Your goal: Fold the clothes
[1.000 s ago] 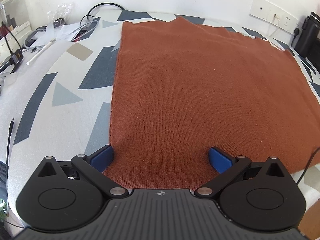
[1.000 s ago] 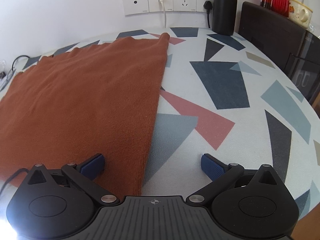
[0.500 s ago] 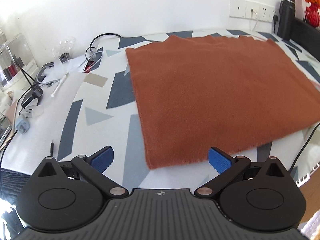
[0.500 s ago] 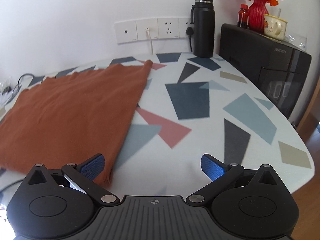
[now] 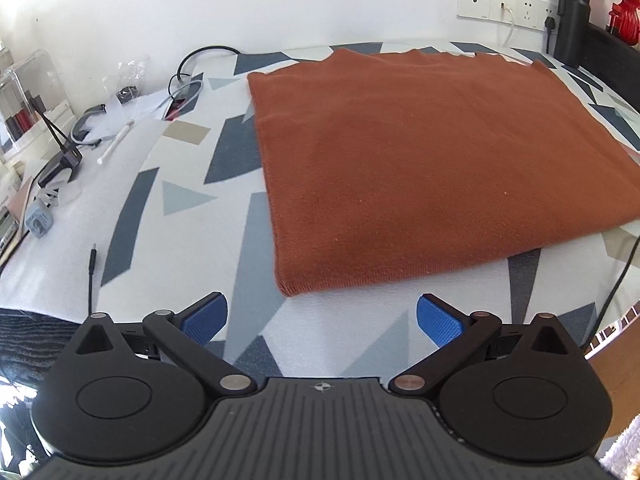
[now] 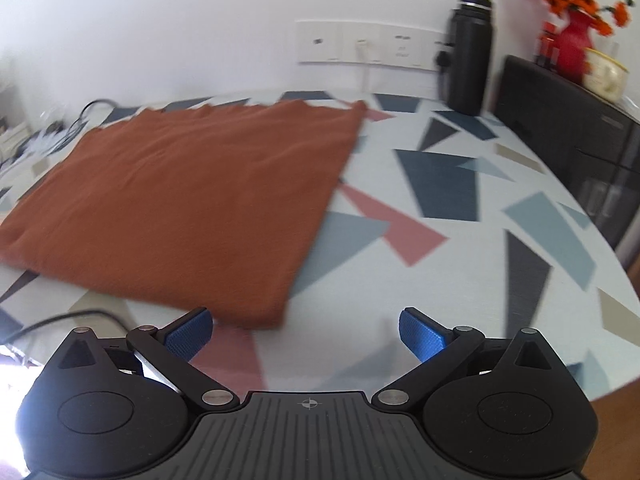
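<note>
Lying flat on the patterned table (image 5: 192,200), the rust cloth (image 5: 420,168) is seen ahead of both grippers, already squared into a wide rectangle with smooth side edges and a jagged far edge toward the wall. The left gripper (image 5: 322,318) is held with its jaws wide apart and empty, short of the table's near edge; the cloth's near left corner (image 5: 290,290) is found just ahead of it, between the lines of the two blue pads and slightly toward the left one. The right gripper (image 6: 306,330) is likewise spread and empty, with the near right corner (image 6: 268,320) just ahead of it and nearer its left pad (image 6: 190,334); that view is blurred, so the exact gap cannot be told.

The cloth's long axis is judged to run left to right across both views, so each near corner is matched to its own gripper, neither being clearly the nearer. A further fold is judged to depend on both near corners being taken together and carried away toward the far edge. A black cable (image 5: 616,280) is seen beside the near right edge and could be snagged.
</note>
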The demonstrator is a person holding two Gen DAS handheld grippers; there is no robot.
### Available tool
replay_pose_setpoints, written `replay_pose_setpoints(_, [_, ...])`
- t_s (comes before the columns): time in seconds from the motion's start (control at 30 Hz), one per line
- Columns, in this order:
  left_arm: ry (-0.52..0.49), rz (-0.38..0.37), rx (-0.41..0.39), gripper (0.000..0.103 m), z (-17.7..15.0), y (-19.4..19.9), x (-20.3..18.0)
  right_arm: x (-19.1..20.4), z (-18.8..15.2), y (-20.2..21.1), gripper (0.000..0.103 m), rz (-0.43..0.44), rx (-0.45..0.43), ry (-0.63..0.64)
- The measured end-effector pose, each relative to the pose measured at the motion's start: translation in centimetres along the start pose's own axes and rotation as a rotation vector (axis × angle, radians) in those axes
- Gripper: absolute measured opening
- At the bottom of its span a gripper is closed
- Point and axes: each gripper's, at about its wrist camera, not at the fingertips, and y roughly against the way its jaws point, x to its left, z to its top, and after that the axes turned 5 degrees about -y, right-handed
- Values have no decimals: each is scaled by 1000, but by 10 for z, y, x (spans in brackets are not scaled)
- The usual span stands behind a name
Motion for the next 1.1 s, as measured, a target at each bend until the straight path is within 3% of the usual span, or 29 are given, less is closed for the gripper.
replay_pose_setpoints(0.17, [-43,24,10,103,-5,-8,-8,23,-5,-17,96,-37,25,99])
replay_pose_setpoints(0.4, [-7,34,-15,103,10,-24,-7,13,11,-32,97,-50,7,-5])
replay_pose_setpoints(0.6, [-194,91,-79,103,24,-30,-30,39,11,-29,97,-139,-68,257])
replay_pose_setpoints(0.77, [-120,31,-89,103,27,-37,-16,46,12,-28,95,-139,-70,300])
replay_pose_setpoints(0.87, [-79,7,-93,103,25,-38,-10,52,10,-28,82,-106,-59,348])
replay_pose_setpoints(0.93, [-112,27,-118,103,22,-36,-15,57,10,-28,60,-71,-41,362])
replay_pose_setpoints(1.03, [-201,59,-159,103,19,-33,-24,65,13,-26,48,-69,-39,362])
replay_pose_setpoints(1.1, [-241,58,-173,103,19,-33,-26,68,16,-26,46,-79,-44,347])
